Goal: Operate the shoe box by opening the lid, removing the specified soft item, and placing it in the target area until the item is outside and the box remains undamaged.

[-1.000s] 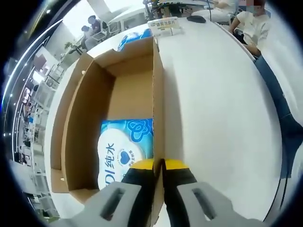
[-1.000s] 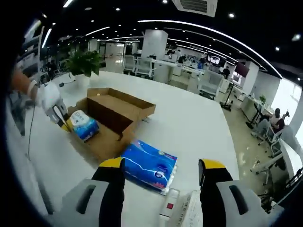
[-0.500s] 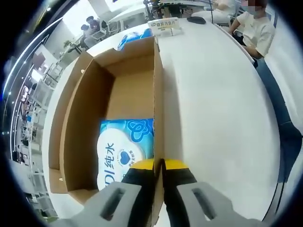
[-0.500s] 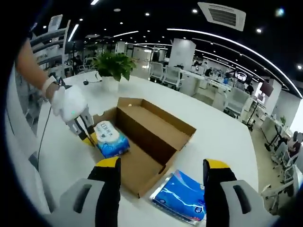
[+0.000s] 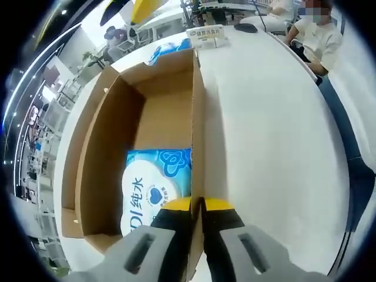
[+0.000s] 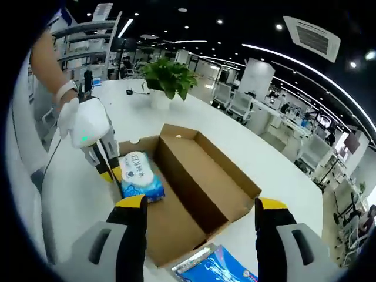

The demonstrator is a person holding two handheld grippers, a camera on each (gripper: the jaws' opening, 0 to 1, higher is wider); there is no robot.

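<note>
The left gripper [image 5: 197, 204] had its yellow-tipped jaws pinched tight on the side wall of the open shoe box [image 5: 111, 158]. The blue wipes pack [image 5: 154, 187] lay inside the box, just left of those jaws. The right gripper [image 6: 201, 205] hung spread wide, holding nothing, above the box [image 6: 200, 182], with the pack [image 6: 140, 174] left of its fingers on the white table [image 6: 76, 194].

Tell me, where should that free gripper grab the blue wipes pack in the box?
Probably from above, across the wipes pack at its narrow width: it lies flat and soft in the open box, top exposed. The end away from the left gripper, clamped on the wall, looks freest.
</note>
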